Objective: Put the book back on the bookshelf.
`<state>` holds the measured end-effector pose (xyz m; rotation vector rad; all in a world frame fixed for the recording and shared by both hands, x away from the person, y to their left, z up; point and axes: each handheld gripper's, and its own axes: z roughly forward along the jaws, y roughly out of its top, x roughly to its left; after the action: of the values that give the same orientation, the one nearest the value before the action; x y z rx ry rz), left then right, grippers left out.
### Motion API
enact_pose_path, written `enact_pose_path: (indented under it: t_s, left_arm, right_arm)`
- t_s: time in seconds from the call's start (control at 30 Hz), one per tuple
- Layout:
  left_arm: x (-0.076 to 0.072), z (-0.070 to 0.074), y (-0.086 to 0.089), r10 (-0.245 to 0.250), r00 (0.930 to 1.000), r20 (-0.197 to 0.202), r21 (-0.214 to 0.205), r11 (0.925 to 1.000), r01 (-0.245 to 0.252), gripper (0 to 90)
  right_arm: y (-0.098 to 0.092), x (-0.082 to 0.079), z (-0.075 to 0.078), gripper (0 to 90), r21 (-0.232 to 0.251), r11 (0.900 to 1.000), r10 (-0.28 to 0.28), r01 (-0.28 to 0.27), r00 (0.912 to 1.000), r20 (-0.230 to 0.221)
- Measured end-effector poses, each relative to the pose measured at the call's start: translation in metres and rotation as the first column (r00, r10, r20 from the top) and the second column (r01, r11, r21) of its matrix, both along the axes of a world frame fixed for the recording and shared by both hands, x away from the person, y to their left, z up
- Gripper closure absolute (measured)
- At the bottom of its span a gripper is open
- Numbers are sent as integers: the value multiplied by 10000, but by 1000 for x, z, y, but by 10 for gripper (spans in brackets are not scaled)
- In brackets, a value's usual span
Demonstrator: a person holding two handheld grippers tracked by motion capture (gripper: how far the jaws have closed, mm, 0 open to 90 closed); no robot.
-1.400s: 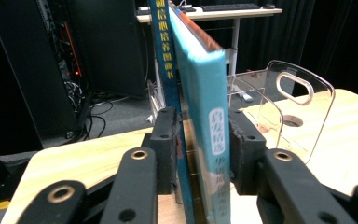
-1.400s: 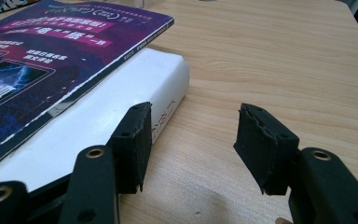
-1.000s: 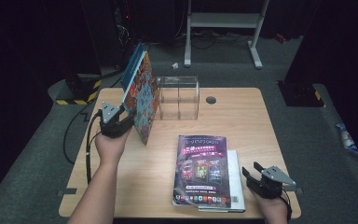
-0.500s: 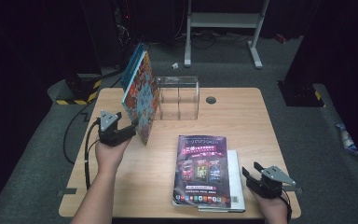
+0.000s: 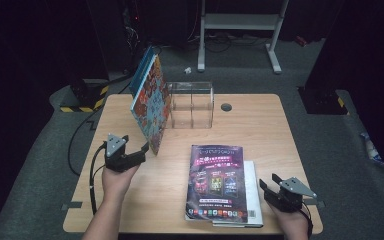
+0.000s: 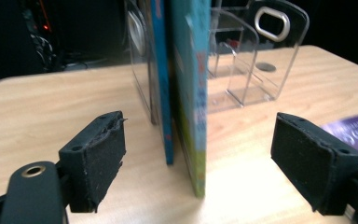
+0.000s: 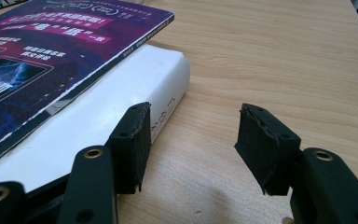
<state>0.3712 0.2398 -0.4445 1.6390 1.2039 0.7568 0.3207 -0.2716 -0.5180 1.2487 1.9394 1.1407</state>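
Observation:
Two books lean upright against a clear acrylic holder (image 5: 192,105) at the back left: a colourful-covered book (image 5: 151,102) in front of a blue book (image 5: 141,70). My left gripper (image 5: 142,149) is level with their lower near corner. Its jaws have just been opening and stand wide. In the left gripper view the colourful book's edge (image 6: 193,93) and the blue book's spine (image 6: 161,84) rise in the gap of the left gripper (image 6: 204,154), and neither pad touches them. My right gripper (image 5: 267,184) rests open beside a white book (image 5: 252,192) under a purple magazine (image 5: 217,182).
The holder (image 6: 251,56) has clear dividers and a metal-rimmed slot. A round grommet (image 5: 226,106) sits in the wooden table (image 5: 260,135) behind it. In the right gripper view the white book's spine (image 7: 135,88) lies by the left pad of the right gripper (image 7: 198,140), and the magazine (image 7: 51,46) overhangs it.
The left hand has drawn back toward the table's near side and sunk, and its jaws have widened off the colourful book. The books still lean on the holder. The right hand is still.

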Motion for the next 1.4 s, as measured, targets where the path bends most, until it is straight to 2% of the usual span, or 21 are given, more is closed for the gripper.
enact_pose_path:
  t_s: [0.27,0.4,0.53,0.67,0.73,0.8,0.9,1.03,1.1,1.13,1.23,1.3,1.37,1.4]
  left_arm:
    - [-21,-23,-9,-421,9977,-527,-57,9991,419,138]
    - [-32,-38,-18,-809,9918,-985,16,9967,814,127]
    - [-40,-51,-28,-1157,9811,-1551,128,9928,1191,106]
    - [-45,-61,-34,-1312,9726,-1918,595,9876,1450,91]
    - [-46,-65,-38,-1469,9657,-2141,962,9806,1705,84]
    - [-48,-69,-40,-1578,9616,-2245,961,9784,1830,84]
    - [-50,-74,-44,-1926,9484,-2518,901,9711,2211,95]
    - [-54,-73,-52,-2247,9474,-2280,587,9681,2437,119]
    - [-54,-70,-59,-2441,9434,-2246,354,9654,2582,123]
    - [-52,-67,-62,-2567,9402,-2240,427,9612,2726,123]
    - [-50,-63,-79,-2938,9331,-2075,119,9530,3027,135]
    - [-50,-61,-90,-3277,9225,-2038,-287,9439,3290,138]
    - [-50,-60,-100,-3516,9172,-1874,-356,9356,3514,139]
    - [-50,-61,-106,-3675,9118,-1832,-574,9299,3633,140]
  right_arm:
    - [1,1,0,433,-46,10000,35,-35,9999,-115]
    - [1,1,0,420,-49,10000,57,-58,9999,-153]
    - [1,2,0,411,-108,9999,59,-61,9999,-142]
    - [2,1,0,397,-157,9999,19,-20,10000,-77]
    - [2,1,0,387,-186,9998,54,-55,10000,-39]
    - [2,1,2,379,-155,9999,68,-67,10000,48]
    - [4,-3,9,367,-70,9999,108,-107,9997,201]
    - [12,-11,26,361,136,9989,443,-449,9980,444]
    - [18,-14,33,356,141,9982,571,-580,9969,533]
    - [22,-15,36,350,184,9977,647,-658,9964,549]
    - [37,-17,45,339,198,9964,814,-825,9954,512]
    - [47,-17,49,329,69,9954,950,-953,9947,388]
    - [58,-16,49,324,-84,9945,1042,-1041,9944,165]
    - [62,-16,48,322,-140,9946,1024,-1024,9947,49]
